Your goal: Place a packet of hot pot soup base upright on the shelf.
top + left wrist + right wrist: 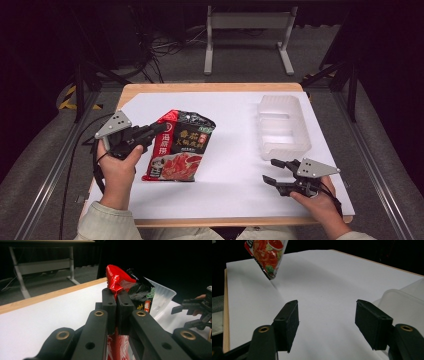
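A red and black food pouch (180, 145) hangs tilted over the left part of the white sheet (235, 190). My left gripper (159, 129) is shut on the pouch's left edge. In the left gripper view both pads are clamped on the red edge of the pouch (117, 277), at my left gripper (116, 298). My right gripper (272, 171) rests low at the front right, open, with nothing between its pads. In the right gripper view my right gripper (327, 320) has only bare sheet between its jaws. The pouch's lower corner (268, 255) hangs above the sheet at the top left.
A clear plastic container (282, 127) stands at the back right of the sheet, just beyond my right gripper, and its rim (402, 305) is close to the right pad. A wooden table edge (210, 87) borders the sheet. Metal frame legs (247, 30) stand behind the table.
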Motion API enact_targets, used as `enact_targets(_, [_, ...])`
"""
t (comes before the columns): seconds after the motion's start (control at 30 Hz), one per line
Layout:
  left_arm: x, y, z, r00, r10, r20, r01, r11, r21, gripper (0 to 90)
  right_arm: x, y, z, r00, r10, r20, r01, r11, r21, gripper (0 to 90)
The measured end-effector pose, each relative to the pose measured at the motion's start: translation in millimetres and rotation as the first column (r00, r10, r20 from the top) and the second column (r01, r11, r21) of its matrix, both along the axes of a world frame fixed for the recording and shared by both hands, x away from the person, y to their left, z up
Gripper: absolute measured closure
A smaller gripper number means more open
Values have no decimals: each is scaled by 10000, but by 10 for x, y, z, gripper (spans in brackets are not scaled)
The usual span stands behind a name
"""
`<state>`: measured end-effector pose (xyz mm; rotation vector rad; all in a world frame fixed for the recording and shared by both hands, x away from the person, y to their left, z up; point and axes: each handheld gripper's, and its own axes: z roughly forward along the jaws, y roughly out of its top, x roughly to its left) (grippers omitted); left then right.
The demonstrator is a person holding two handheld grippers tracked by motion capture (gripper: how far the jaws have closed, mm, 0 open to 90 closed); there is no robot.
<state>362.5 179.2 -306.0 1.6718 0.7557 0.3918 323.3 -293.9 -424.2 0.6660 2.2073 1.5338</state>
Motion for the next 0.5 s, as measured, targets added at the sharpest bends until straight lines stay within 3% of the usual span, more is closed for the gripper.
enact_targets(0.33, [34,-387,91,9962,-751,430,747,9971,113,873,79,245,121,9989,400,237,-400,9992,-3,294])
enact_targets(0.5, [40,-536,110,9919,-1171,483,1172,9931,2,873,137,382,204,9972,720,185,-727,9965,417,286])
